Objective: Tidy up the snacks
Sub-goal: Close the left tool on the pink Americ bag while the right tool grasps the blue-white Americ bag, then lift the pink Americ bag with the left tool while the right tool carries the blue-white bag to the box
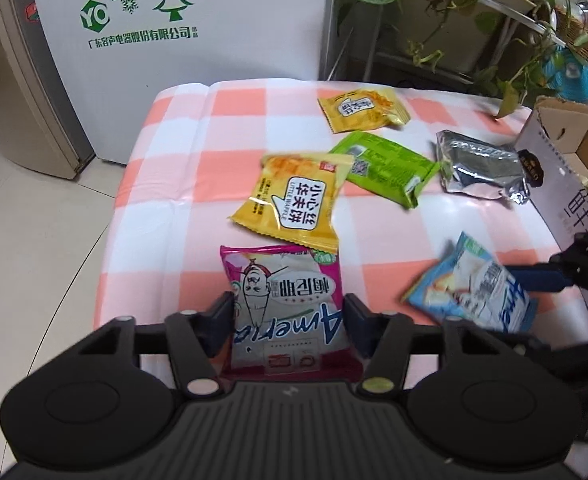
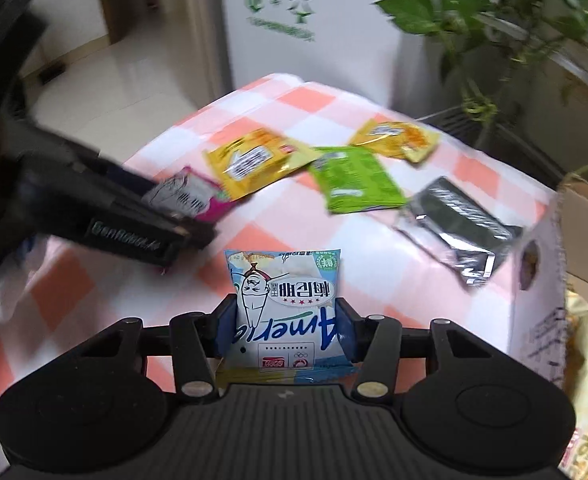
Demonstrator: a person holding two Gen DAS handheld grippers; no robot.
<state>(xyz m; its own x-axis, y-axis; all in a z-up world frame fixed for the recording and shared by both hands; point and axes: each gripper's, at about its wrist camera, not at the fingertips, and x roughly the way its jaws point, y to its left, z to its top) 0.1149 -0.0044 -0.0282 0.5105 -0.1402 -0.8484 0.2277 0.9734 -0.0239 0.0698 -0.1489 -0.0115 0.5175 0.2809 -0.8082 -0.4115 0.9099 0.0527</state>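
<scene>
Left gripper point(image 1: 288, 322) was clamped on the pink snack bag point(image 1: 284, 304), bottom center of the left wrist view, bag resting on the checked tablecloth point(image 1: 198, 152). Right gripper point(image 2: 286, 326) was clamped on the blue snack bag point(image 2: 286, 312), bottom center of the right wrist view; same bag looked blurred at lower right of the left view. Past the pink bag: a yellow waffle pack point(image 1: 294, 204) mid-frame, its corner overlapping a green pack point(image 1: 385, 168). Silver pouch point(image 1: 479, 170) right of the green one, just beside the cardboard box point(image 1: 565, 184) at the right edge. Second yellow pack point(image 1: 363, 110) farthest back. White fridge point(image 1: 182, 52) upper left, plant point(image 1: 453, 4) upper right.
</scene>
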